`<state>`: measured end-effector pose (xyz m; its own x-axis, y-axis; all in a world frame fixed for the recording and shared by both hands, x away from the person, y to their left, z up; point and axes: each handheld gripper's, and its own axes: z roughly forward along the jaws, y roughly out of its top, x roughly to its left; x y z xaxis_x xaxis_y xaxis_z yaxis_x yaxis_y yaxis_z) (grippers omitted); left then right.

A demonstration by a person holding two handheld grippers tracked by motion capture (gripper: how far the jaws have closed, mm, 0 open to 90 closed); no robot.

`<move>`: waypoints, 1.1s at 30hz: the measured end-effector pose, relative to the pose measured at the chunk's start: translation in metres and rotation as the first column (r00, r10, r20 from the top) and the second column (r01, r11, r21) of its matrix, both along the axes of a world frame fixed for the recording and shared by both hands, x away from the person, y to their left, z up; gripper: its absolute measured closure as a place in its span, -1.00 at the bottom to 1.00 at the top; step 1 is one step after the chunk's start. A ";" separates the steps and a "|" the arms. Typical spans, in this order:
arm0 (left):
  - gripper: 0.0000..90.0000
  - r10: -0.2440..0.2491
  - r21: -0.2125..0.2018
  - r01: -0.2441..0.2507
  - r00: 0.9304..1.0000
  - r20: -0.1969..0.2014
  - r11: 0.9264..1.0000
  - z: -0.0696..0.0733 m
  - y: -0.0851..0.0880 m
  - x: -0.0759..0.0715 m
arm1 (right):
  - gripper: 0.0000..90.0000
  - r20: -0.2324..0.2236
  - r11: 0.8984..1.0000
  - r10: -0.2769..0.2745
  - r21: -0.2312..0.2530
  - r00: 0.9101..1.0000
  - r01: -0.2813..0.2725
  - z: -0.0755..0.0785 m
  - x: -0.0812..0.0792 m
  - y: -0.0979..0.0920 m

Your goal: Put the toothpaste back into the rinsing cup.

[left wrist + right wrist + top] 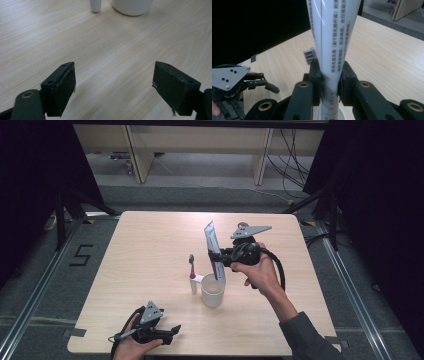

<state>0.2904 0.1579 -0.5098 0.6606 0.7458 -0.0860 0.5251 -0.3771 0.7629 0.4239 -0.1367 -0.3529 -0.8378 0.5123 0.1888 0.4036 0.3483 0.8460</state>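
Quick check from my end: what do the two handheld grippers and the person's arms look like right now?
Both are black handheld tools. The left gripper and right gripper each carry a grey three-cornered plate with small holes on top. The jaws end in flat, black, rectangular pads, with brass-coloured rivets on the arms behind them. A thick black cable loops from the right one. The right forearm wears a dark grey sleeve.

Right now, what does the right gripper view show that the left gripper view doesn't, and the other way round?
The right gripper view shows the right tongs clamped on a white toothpaste tube with printed text and a barcode, plus the left tongs farther off. The left gripper view shows the left tongs open over bare wood, with the base of a white cup and a toothbrush handle ahead. Both share the wooden table.
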 end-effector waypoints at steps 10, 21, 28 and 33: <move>-0.59 -0.006 0.006 0.006 1.000 -0.001 1.000 0.001 0.001 0.000 | 0.69 0.002 0.999 0.029 -0.026 1.000 -0.029 -0.016 0.001 0.015; -0.59 -0.008 0.006 0.008 1.000 0.000 1.000 0.001 0.001 0.000 | 0.69 -0.016 0.997 0.037 -0.067 0.999 -0.038 -0.035 0.001 0.020; -0.59 -0.007 0.000 0.007 1.000 0.005 1.000 0.000 0.000 0.000 | 0.69 -0.039 0.995 0.033 -0.092 0.999 -0.037 -0.048 -0.003 0.020; -0.59 -0.008 -0.002 0.008 1.000 0.005 1.000 0.000 0.000 0.000 | 0.68 -0.018 0.993 0.035 -0.116 0.999 -0.037 -0.057 -0.003 0.021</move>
<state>0.2903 0.1581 -0.5101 0.6666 0.7406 -0.0838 0.5184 -0.3799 0.7661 0.4209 -0.1157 -0.4101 -0.8534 0.5011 0.1434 0.4024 0.4585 0.7923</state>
